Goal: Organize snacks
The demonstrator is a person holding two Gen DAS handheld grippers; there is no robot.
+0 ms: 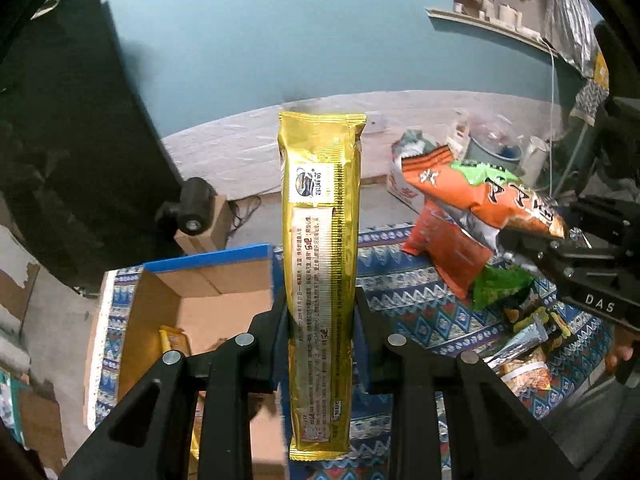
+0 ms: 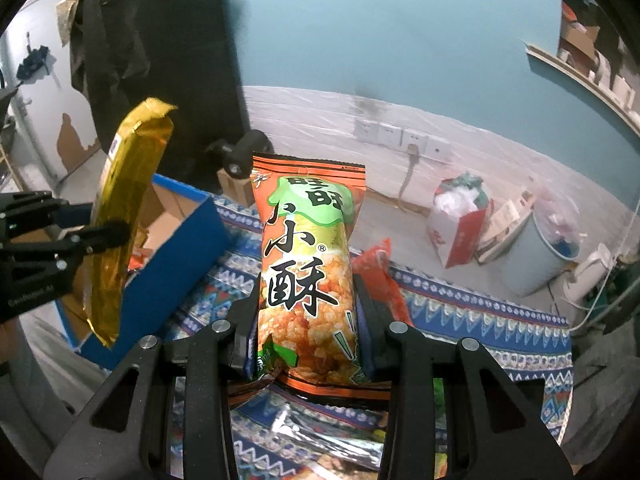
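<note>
My left gripper (image 1: 320, 312) is shut on a long gold snack packet (image 1: 320, 216), which stands upright between the jaws, lifted above the table. The same gold snack packet (image 2: 124, 208) shows at the left of the right wrist view, held by the left gripper (image 2: 116, 236). My right gripper (image 2: 306, 312) is shut on an orange and green rice-cracker bag (image 2: 308, 256), also raised. In the left wrist view that orange bag (image 1: 480, 200) hangs at the right from the right gripper (image 1: 516, 240). An open cardboard box (image 1: 200, 300) with a blue rim lies below the left gripper, with a gold packet (image 1: 174, 338) inside.
The table wears a blue patterned cloth (image 2: 480, 320). Several more snack packets (image 1: 524, 356) lie on the cloth at the right, with an orange bag (image 1: 448, 252) behind. A black chair back (image 1: 80, 140) stands at the left. Bags and a bucket (image 2: 536, 248) sit on the floor by the wall.
</note>
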